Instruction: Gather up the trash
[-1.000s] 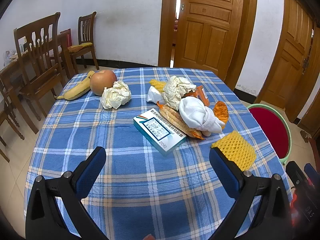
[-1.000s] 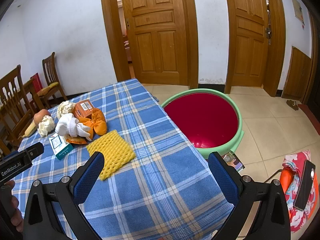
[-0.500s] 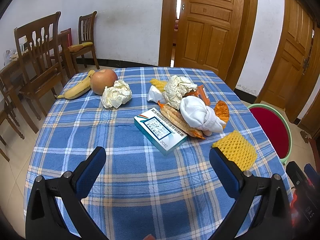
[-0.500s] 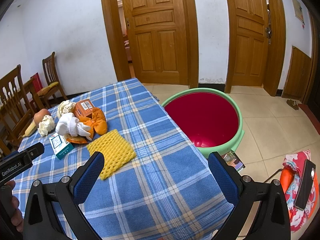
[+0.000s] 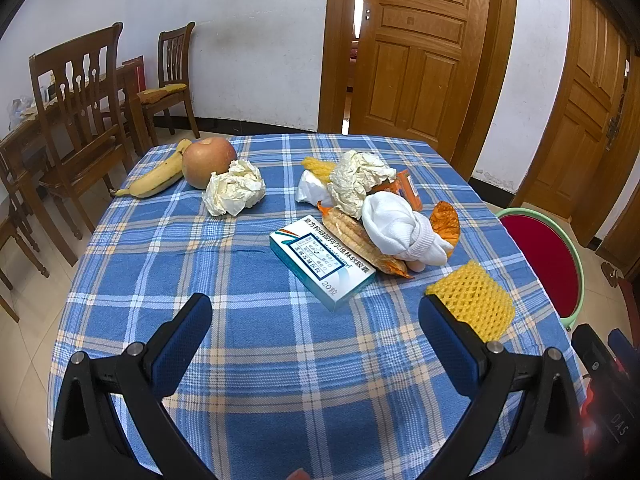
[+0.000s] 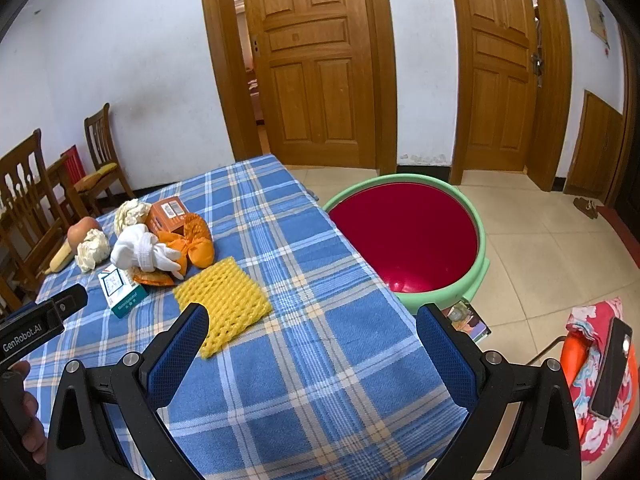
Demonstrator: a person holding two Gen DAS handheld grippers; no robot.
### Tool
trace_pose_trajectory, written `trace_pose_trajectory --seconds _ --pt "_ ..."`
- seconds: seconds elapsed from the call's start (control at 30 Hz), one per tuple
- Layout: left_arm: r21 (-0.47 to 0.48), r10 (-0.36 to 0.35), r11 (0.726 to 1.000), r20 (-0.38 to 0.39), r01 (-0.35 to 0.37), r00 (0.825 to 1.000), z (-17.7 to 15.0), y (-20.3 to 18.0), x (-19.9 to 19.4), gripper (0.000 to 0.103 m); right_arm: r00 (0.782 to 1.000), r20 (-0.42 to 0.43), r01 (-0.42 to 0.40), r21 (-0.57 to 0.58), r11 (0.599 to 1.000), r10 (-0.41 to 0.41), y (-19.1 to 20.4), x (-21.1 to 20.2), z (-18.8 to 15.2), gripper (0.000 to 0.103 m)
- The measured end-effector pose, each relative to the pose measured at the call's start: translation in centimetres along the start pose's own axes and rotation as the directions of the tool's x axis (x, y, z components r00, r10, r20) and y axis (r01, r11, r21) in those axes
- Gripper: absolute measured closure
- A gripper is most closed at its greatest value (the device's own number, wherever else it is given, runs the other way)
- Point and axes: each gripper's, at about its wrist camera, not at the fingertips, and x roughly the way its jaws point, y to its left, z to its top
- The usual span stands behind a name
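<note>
On the blue plaid table (image 5: 248, 344) lie a teal medicine box (image 5: 322, 262), a crumpled paper ball (image 5: 234, 188), a second paper ball (image 5: 360, 180), a white cloth bundle (image 5: 400, 228), orange wrappers (image 5: 446, 220), an orange box (image 6: 166, 212) and a yellow foam net (image 5: 474, 300), which also shows in the right wrist view (image 6: 222, 304). My left gripper (image 5: 316, 332) is open and empty, short of the medicine box. My right gripper (image 6: 312, 340) is open and empty over the table's right edge, the foam net by its left finger. A red basin with a green rim (image 6: 404, 236) stands beside the table.
An apple (image 5: 208, 162) and a banana (image 5: 154, 178) lie at the far left. Wooden chairs (image 5: 76, 120) stand left of the table. Wooden doors (image 6: 316, 80) are behind. A phone on a floral cushion (image 6: 608, 364) is at the right, by the tiled floor.
The left gripper has edged very slightly left, so the table things sit a little to the right. The right view is nearly the same.
</note>
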Motion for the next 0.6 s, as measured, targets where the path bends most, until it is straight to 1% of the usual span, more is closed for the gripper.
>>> trace_pose_trajectory --seconds 0.6 --pt "0.000 -0.001 1.000 -0.003 0.001 1.000 0.09 0.10 0.13 0.002 1.000 -0.002 -0.001 0.001 1.000 0.001 0.00 0.01 -0.02 0.000"
